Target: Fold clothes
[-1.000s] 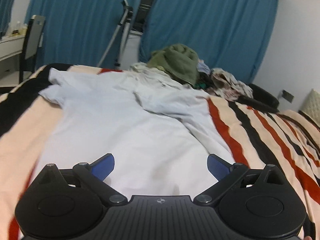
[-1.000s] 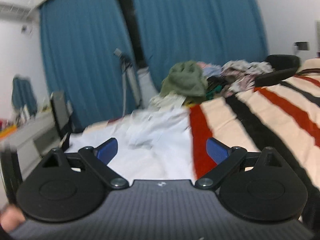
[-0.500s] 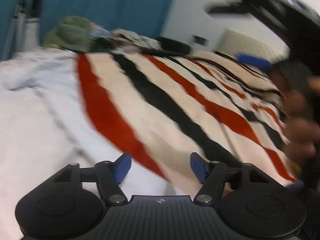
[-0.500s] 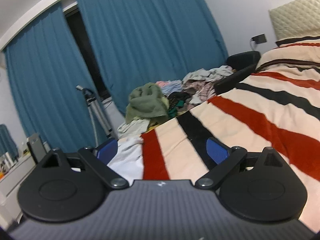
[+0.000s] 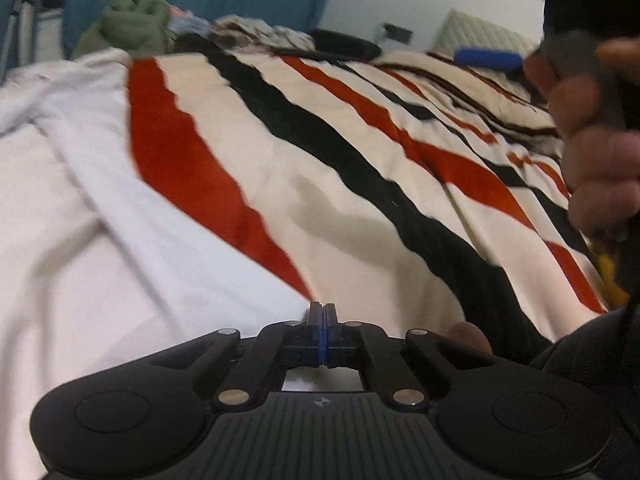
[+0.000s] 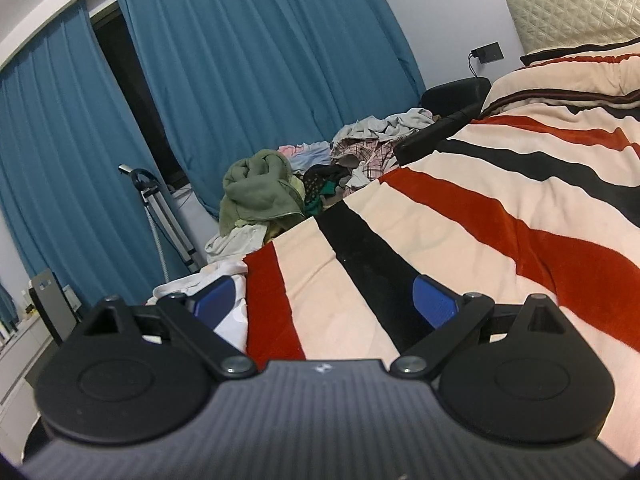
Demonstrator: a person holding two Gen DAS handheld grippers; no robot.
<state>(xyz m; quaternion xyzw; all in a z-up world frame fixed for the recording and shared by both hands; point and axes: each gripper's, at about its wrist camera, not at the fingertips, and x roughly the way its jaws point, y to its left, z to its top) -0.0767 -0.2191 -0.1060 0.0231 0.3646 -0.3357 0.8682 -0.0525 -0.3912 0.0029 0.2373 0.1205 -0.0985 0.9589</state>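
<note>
A white garment (image 5: 100, 220) lies spread on the striped blanket (image 5: 360, 160). My left gripper (image 5: 322, 314) is shut, its blue pads pressed together right on the garment's right edge where it meets the red stripe. My right gripper (image 6: 324, 304) stands open low over the blanket (image 6: 480, 220), nothing between its fingers; its left finger hangs over the white garment (image 6: 230, 334). In the left wrist view a hand (image 5: 592, 120) holds the right gripper at the upper right, one blue pad (image 5: 488, 58) showing.
A pile of unfolded clothes topped by a green garment (image 6: 260, 188) sits at the bed's far end. Behind it are blue curtains (image 6: 260, 60), a tripod (image 6: 160, 208) and a black chair (image 6: 456, 92). A quilted headboard (image 6: 568, 4) is at the right.
My left gripper swung from the garment's middle to its right edge, dipped down and its jaws closed. My right gripper turned right toward the blanket and stayed open.
</note>
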